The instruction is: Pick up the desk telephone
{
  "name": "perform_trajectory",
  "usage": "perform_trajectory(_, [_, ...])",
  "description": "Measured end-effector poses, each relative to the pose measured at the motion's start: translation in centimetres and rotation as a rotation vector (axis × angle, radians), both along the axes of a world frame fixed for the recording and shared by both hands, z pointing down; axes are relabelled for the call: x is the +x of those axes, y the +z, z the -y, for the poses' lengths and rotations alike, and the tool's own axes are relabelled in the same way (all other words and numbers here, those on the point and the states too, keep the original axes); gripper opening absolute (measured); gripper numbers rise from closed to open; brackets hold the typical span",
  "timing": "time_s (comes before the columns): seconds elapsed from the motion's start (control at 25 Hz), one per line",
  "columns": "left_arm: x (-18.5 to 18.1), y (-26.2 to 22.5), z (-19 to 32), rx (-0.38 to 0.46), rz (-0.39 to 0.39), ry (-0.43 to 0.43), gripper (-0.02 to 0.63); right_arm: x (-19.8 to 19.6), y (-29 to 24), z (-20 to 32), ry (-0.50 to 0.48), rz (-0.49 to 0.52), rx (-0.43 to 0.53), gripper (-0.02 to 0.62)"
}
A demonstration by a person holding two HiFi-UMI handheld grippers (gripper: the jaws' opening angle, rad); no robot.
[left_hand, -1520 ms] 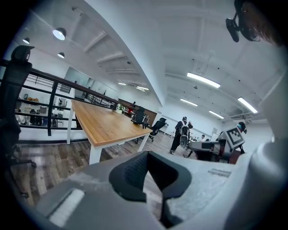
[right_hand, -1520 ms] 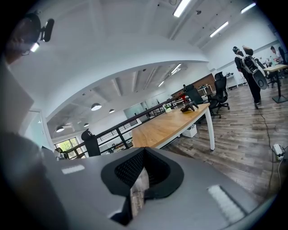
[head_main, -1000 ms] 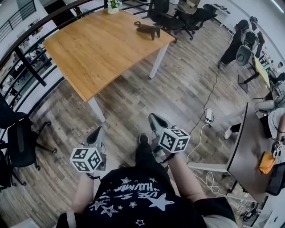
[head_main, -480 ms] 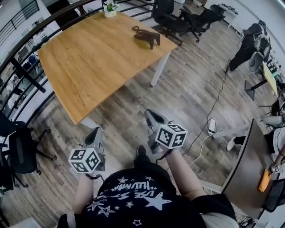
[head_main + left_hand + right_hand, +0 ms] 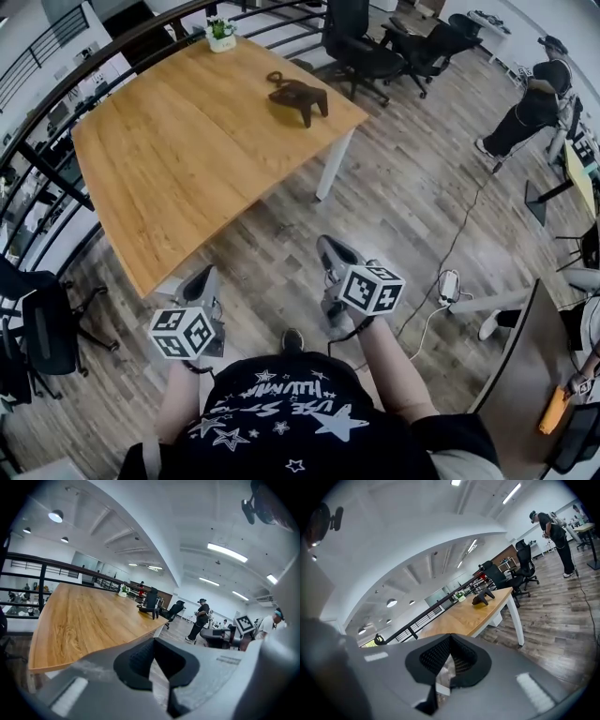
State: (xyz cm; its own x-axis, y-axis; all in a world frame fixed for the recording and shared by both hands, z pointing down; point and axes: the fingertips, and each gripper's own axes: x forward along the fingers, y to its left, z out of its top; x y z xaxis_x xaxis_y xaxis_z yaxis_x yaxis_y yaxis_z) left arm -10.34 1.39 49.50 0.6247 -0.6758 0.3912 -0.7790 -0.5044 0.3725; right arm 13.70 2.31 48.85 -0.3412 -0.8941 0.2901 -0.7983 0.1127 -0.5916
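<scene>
The desk telephone (image 5: 298, 96) is a dark set near the far right corner of a wooden table (image 5: 187, 159). It also shows small and far off in the left gripper view, telephone (image 5: 147, 611), and in the right gripper view, telephone (image 5: 482, 599). Both grippers are held low in front of the person, over the wood floor, short of the table's near edge. My left gripper (image 5: 208, 277) is shut and empty. My right gripper (image 5: 329, 247) is shut too, with nothing in it. Both point toward the table.
A small potted plant (image 5: 220, 33) stands at the table's far edge by a black railing (image 5: 56, 122). Office chairs (image 5: 361, 47) sit beyond the table. A power strip and cable (image 5: 448, 281) lie on the floor at right. A person (image 5: 534, 108) stands at far right.
The person carrying the grippers has walked toward the table; its near corner and the telephone now lie closer and lower in the head view. Both grippers stay shut.
</scene>
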Motion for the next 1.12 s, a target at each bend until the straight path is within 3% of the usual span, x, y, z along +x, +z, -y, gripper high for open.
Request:
perform_trajectory(0.56, [3.3,1.1,4.4,-0.038,0.016,-0.023,0.002,2.3,2.9,4.1,-0.032,0.057,-0.064,0.002])
perform_trajectory(0.88, [7.8,0.9,12.2,-0.061,-0.028,0.022,0.002,6.7,2.2,10.3,0.020,0.048,-0.103,0.002])
perform_trajectory(1.12, [8.0,0.9,19.5,-0.060,-0.046,0.014,0.002,7.1,1.8,17.6,0.032,0.050,-0.113,0.002])
